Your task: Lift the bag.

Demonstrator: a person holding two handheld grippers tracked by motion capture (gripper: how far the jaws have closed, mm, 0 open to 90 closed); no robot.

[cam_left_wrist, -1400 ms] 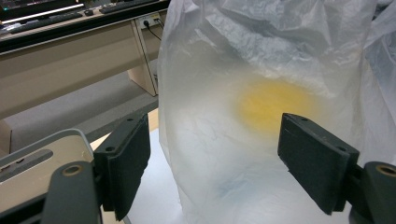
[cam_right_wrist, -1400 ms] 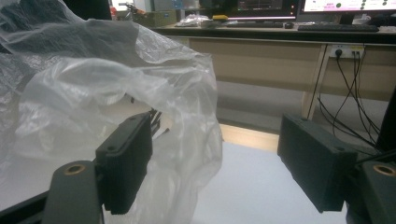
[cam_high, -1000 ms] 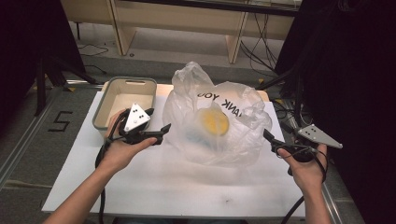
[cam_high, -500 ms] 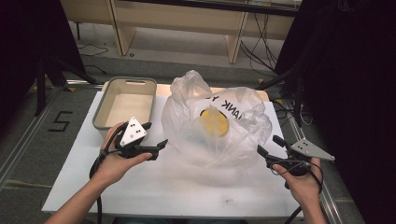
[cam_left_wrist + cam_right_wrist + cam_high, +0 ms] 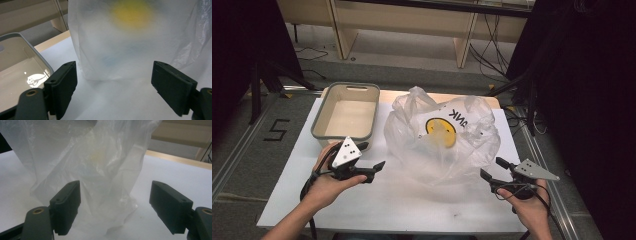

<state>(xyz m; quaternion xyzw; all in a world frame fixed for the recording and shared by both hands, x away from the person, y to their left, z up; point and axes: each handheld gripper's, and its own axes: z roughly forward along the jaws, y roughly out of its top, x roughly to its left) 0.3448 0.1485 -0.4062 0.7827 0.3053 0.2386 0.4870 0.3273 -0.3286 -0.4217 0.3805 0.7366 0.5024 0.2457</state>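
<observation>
Both my hands have dropped lower and drawn back toward me from the plastic bag, which sits puffed up mid-table just right of the tub. Left gripper: jaws just been widening, nothing between them. Right gripper: jaws wide, empty. Looks like I'm lining up for a low grab on both flanks.

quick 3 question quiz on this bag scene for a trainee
1. True or false: the left gripper is shut on the plastic bag.
2. What stands left of the bag? A) a grey tub B) a red bowl C) a kettle
3. What colour is the round print on the bag?

Key:
1. False; its fingers are open and have just been opening, with nothing between them.
2. A, the grey tub.
3. Yellow.
</observation>
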